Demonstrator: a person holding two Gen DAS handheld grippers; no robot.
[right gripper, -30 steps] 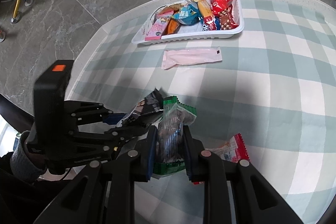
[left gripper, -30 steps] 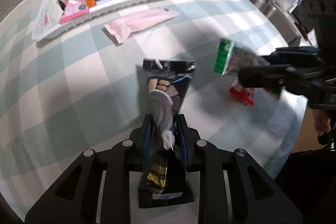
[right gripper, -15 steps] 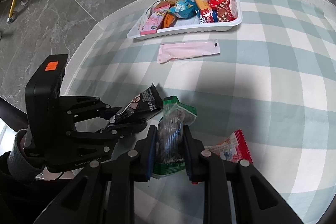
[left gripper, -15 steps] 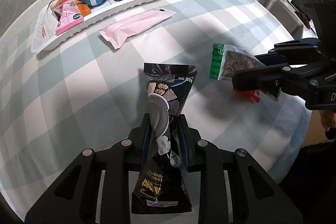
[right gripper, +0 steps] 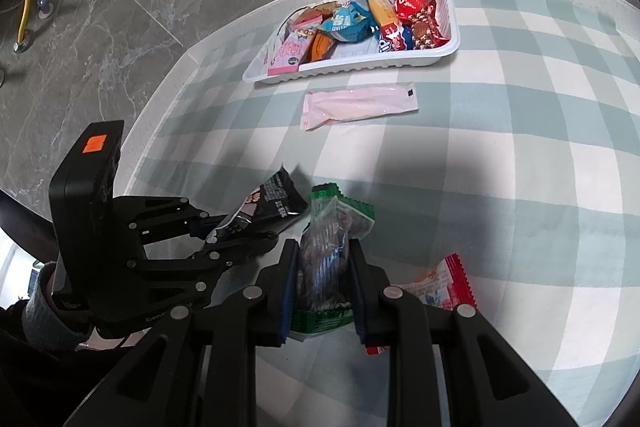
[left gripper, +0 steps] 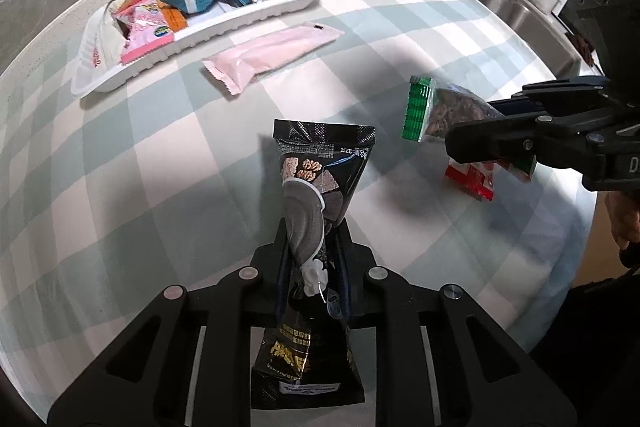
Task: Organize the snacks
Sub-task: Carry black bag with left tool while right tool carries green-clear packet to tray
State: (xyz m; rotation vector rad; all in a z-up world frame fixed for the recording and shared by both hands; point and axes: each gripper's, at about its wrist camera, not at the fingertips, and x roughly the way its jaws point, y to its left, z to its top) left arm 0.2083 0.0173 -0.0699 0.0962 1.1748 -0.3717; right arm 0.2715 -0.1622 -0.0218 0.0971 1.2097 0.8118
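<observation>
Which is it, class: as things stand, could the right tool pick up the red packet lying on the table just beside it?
Probably not yet. The right tool is shut on the green-edged packet, so its jaws are full. The red packet lies uncovered on the checked cloth, close beside it, so the path itself looks free.

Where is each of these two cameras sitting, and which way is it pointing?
Left wrist view: rides the left hand-held gripper, facing the white tray; it clamps a black packet.
Right wrist view: rides the right hand-held gripper, facing the same tray; it clamps a green-edged packet; a grey sleeve shows.
Shared: tray, pink packet, each other's gripper.
</observation>
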